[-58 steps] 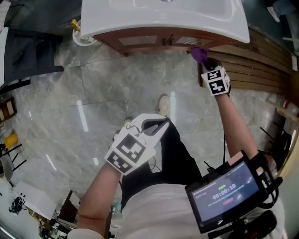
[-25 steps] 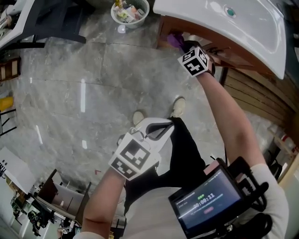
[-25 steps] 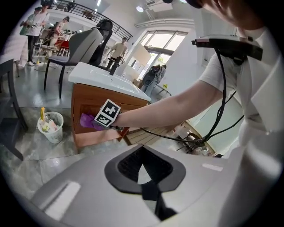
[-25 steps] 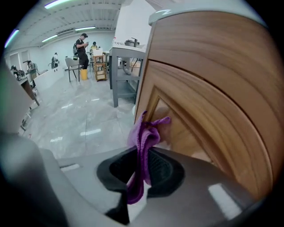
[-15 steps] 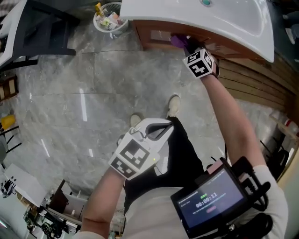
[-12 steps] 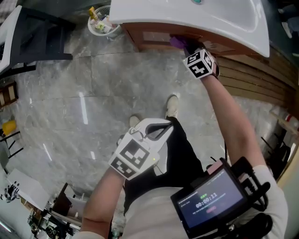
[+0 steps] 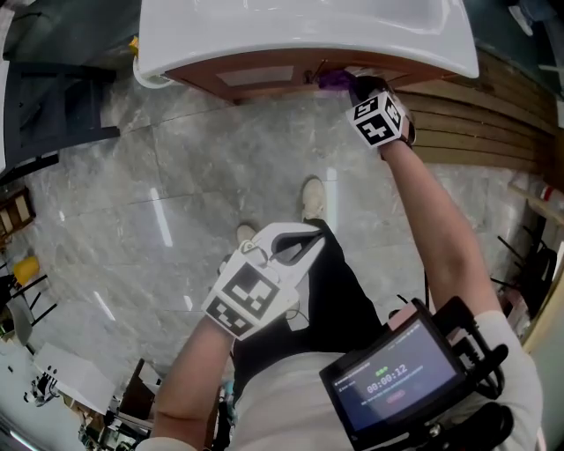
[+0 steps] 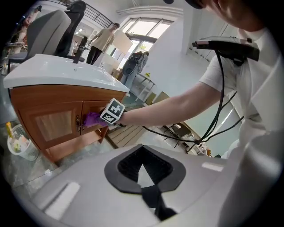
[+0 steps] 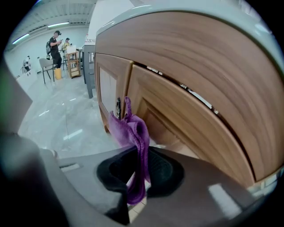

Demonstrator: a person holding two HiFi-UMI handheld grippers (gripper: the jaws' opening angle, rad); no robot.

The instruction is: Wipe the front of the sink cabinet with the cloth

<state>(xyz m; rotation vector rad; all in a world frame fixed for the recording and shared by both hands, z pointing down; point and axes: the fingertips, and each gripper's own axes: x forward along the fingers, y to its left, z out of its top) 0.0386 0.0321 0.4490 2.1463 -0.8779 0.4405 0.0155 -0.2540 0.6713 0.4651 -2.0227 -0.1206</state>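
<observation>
A grey marble floor [image 7: 176, 194] fills most of the head view. At its top edge stands the sink cabinet [image 7: 256, 77], brown wood with two panelled doors, under a white basin [image 7: 300, 26] that overhangs the front. Wooden slats [image 7: 493, 132] run along the floor to the cabinet's right. The person stands facing the cabinet, with a small screen [image 7: 397, 379] at the chest and two light shoes [image 7: 310, 195] on the floor just short of the cabinet's base.

The right arm reaches forward to the cabinet front. The right gripper [image 7: 357, 85] is up under the basin's front rim, and its jaws are closed on the cloth [image 7: 333, 79], a purple one. In the right gripper view the cloth [image 9: 133, 133] rises out of the pinch of the right gripper [image 9: 140, 173] and a loose end hangs below it. The cloth's upper folds lie at the inner edge of the left door, over the dark handle [image 9: 118, 106], where the two doors of the cabinet [image 9: 186, 88] meet. The left gripper view shows the same spot from the side: the cloth [image 8: 92, 119] at the handles in the middle of the cabinet front [image 8: 49, 124], below the basin [image 8: 57, 73].

The left gripper [image 7: 304, 236] hangs low, close to the person's body and well apart from the cabinet. In its own view the left gripper [image 8: 143, 146] has its fingertips together, with nothing between them.

A small white bin [image 8: 20, 144] holding bits of rubbish sits on the floor at the cabinet's left corner.
</observation>
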